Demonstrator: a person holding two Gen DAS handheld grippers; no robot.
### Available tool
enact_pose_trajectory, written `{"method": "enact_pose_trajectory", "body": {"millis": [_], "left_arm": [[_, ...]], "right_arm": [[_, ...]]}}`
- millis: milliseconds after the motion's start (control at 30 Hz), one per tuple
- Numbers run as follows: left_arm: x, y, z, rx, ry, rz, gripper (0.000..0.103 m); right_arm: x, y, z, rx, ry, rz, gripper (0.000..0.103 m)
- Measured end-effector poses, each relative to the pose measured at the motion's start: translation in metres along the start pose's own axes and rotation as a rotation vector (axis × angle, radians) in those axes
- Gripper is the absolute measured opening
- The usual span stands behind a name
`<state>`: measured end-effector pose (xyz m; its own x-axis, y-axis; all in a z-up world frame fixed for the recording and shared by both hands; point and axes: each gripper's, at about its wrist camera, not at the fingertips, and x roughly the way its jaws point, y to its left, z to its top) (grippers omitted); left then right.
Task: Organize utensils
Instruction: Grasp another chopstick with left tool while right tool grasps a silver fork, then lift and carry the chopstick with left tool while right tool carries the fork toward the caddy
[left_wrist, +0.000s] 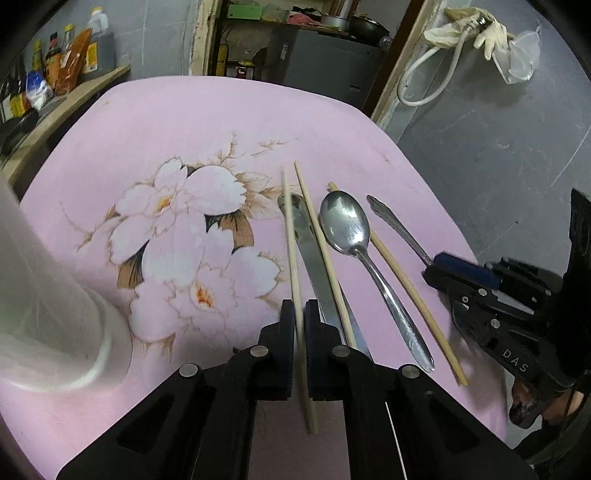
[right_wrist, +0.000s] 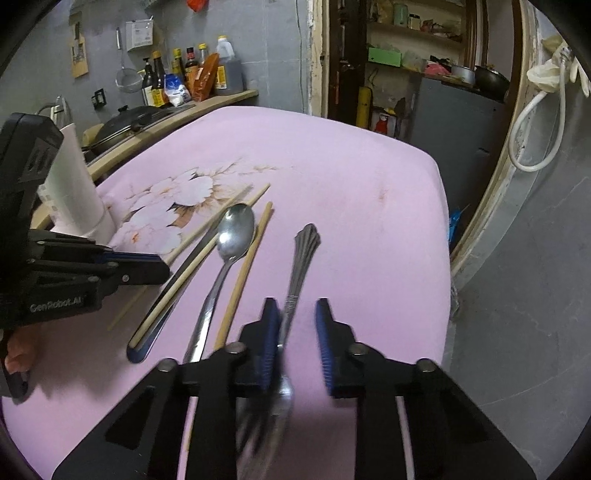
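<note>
Chopsticks, a spoon (left_wrist: 347, 225), a knife (left_wrist: 314, 258) and a fork (right_wrist: 295, 280) lie side by side on the pink flowered bench (left_wrist: 155, 122). The left tool (left_wrist: 299, 325) is clamped on the leftmost chopstick (left_wrist: 291, 236), which runs between its pads just beside the knife. The right tool (right_wrist: 295, 332) stands apart over the fork's handle; the fork touches the left pad, its tines blurred below. A white cylinder (left_wrist: 44, 295) stands at the bench's left side.
</note>
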<state>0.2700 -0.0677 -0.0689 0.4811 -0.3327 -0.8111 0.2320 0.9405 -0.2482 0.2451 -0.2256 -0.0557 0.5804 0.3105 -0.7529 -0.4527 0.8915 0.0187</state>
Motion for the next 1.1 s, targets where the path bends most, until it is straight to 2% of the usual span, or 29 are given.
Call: {"method": "enact_pose_trajectory", "body": {"millis": [67, 233, 500, 633, 667, 1100], "left_arm": [[-0.004, 0.002, -0.003, -0.017, 0.007, -0.007, 0.002], [-0.019, 0.005, -0.015, -0.049, 0.008, 0.002, 0.002], [-0.039, 0.009, -0.032, -0.075, 0.009, 0.048, 0.002], [-0.037, 0.006, -0.029, -0.048, 0.025, 0.067, 0.003], [-0.036, 0.004, -0.027, -0.034, 0.028, 0.08, 0.004], [0.0, -0.011, 0.011, 0.1, 0.046, 0.202, 0.008]], "right_arm": [[-0.004, 0.001, -0.003, 0.004, 0.0, 0.004, 0.007], [-0.014, 0.004, -0.011, 0.01, 0.005, -0.002, 0.005], [-0.014, -0.005, -0.008, 0.058, 0.021, 0.027, 0.008], [-0.001, -0.004, 0.006, 0.038, 0.042, 0.017, 0.023], [0.003, -0.004, 0.009, 0.03, 0.05, 0.013, 0.024], [0.044, -0.012, 0.046, -0.053, 0.144, 0.029, 0.025]]}}
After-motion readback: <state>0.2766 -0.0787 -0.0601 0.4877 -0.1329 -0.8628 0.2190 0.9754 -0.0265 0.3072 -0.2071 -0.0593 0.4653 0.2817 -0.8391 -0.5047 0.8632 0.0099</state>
